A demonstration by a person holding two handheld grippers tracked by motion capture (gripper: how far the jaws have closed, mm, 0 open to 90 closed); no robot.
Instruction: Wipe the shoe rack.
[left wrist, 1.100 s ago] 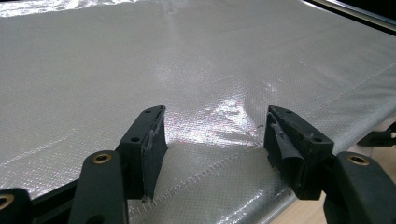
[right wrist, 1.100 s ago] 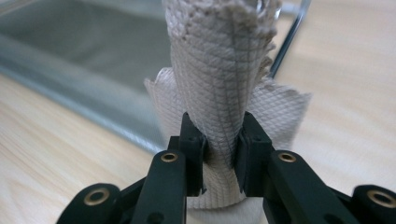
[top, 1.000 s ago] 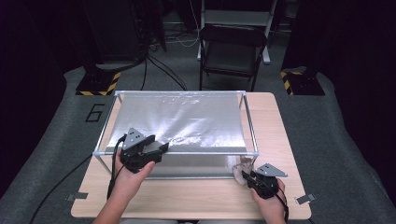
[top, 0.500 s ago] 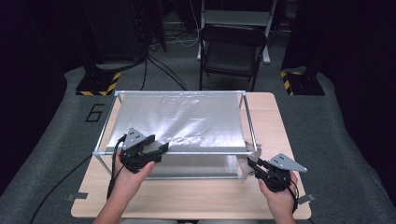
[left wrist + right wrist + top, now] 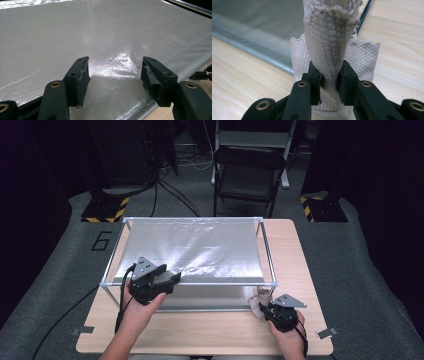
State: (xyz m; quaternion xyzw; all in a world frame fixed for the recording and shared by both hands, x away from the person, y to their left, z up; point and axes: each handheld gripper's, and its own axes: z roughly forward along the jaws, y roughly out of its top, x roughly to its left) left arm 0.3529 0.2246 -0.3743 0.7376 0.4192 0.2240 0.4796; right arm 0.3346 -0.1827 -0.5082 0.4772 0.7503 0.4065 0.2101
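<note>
The right gripper, up by the frame's corner half a second ago, is back low on the counter clamping the cloth, suggesting wiping continues, while the left gripper gapes over the sheet.

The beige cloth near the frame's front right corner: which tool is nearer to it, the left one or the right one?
Right. The right tool is clamped on the beige cloth; the left tool rests far off on the silver sheet.
</note>
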